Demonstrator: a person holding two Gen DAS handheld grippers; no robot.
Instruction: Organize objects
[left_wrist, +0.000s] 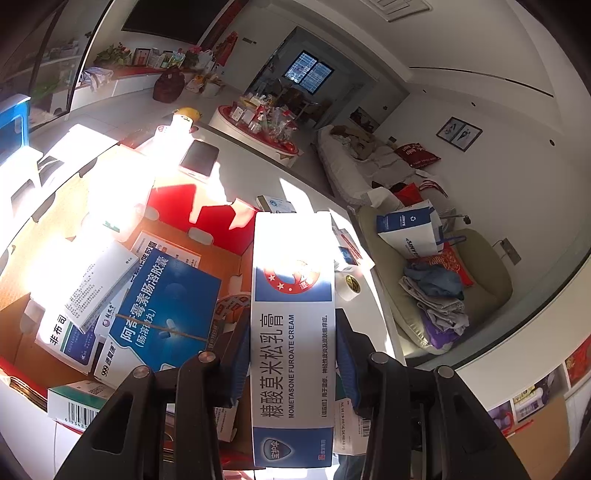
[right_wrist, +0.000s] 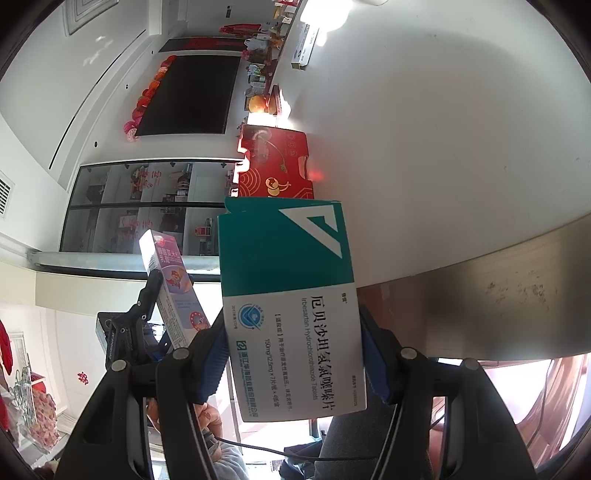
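We hold a box in each gripper, so the main risk we see is a slip: the long cream box (left_wrist: 293, 332) sticks far out past the left gripper (left_wrist: 291, 354), and a knock against the pile of medicine boxes (left_wrist: 162, 306) in the cardboard tray (left_wrist: 22, 291) below could lever it loose. The jaws are clamped on its two long sides, near its lower half. The right gripper (right_wrist: 293, 354) is likewise clamped on the teal-and-white tablet box (right_wrist: 291, 306), gripped by its side edges, held above the white table (right_wrist: 443, 147), with its teal end projecting forward.
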